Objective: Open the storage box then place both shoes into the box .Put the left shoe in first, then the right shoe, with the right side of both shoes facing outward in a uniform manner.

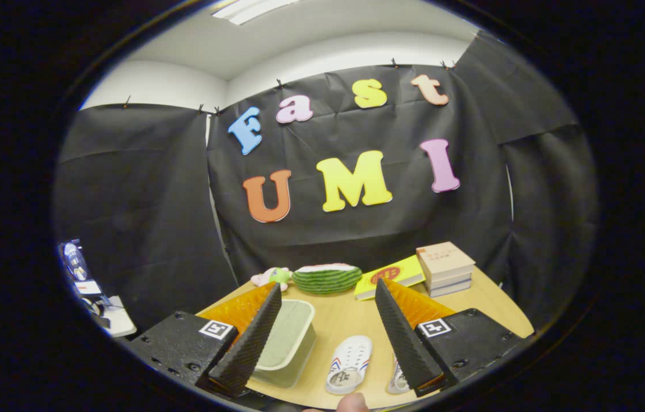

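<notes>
Jaws of the gripper stood wide apart and held nothing, raised above the desk. Just ahead of the left jaw lay the storage box, its lid apparently not yet opened. One white shoe lay between the jaws, long axis pointing away, and the other shoe peeked out beside the right jaw.

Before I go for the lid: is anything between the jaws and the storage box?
Nothing visible. The open gripper hangs above the table; the pale lidded plastic storage box lies just ahead beside its left finger, apart from the white shoe.
</notes>
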`<state>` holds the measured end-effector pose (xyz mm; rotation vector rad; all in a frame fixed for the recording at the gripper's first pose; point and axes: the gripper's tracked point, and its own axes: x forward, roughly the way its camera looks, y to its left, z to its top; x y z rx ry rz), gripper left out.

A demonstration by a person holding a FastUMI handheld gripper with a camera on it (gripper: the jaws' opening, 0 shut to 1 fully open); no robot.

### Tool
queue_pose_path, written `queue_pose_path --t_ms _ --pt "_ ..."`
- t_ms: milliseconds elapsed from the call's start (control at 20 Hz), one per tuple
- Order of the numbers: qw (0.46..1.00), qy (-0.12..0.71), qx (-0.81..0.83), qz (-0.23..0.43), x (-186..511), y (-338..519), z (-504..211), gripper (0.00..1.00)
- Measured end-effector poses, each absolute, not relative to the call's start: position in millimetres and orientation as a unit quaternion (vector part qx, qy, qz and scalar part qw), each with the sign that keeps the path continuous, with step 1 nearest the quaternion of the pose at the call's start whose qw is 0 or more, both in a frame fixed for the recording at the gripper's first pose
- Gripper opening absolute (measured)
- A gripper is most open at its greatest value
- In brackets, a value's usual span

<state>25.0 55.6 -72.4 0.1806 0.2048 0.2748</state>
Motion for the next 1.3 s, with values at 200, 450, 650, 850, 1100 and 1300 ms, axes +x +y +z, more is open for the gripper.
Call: queue_pose_path --t_ms 200,450,650,850,1100,1300 --pt "0.949 0.187 0.132 0.216 28 89 -124 1.00" --pt "0.895 0.281 0.198 0.284 21 125 -179 0.98" --pt "0.864 0.333 0.235 0.296 22 136 -213 0.92" --pt "0.831 0.366 0.292 0.302 30 145 -232 0.83" --pt "0.792 0.389 0.356 0.308 33 154 -246 0.63" --pt "0.768 0.378 0.417 0.305 38 152 -229 0.19"
